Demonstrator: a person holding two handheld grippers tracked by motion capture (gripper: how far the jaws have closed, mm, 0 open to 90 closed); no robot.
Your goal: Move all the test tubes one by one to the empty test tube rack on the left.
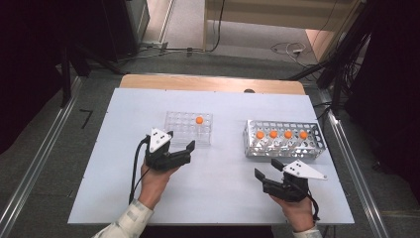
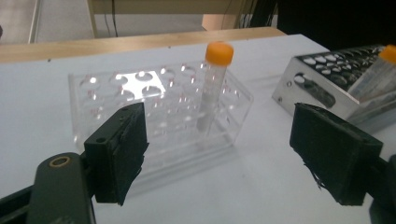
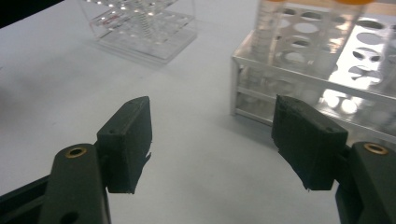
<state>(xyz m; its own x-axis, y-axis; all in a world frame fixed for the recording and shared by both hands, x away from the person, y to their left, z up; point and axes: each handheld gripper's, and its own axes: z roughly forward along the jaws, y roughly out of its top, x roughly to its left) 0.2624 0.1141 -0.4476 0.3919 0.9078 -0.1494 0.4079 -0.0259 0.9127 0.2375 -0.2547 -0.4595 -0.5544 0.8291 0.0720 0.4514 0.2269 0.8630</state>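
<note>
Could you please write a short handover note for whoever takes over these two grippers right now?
Left gripper: open, empty, just in front of the clear plastic tube rack.
Right gripper: open, empty, in front of the perforated metal tube rack.
Done, by the look of it: one orange-capped clear tube stands upright in the clear rack.
Left: four orange-capped tubes stand in a row in the metal rack; probably they go across next, likely starting with the right gripper.
</note>
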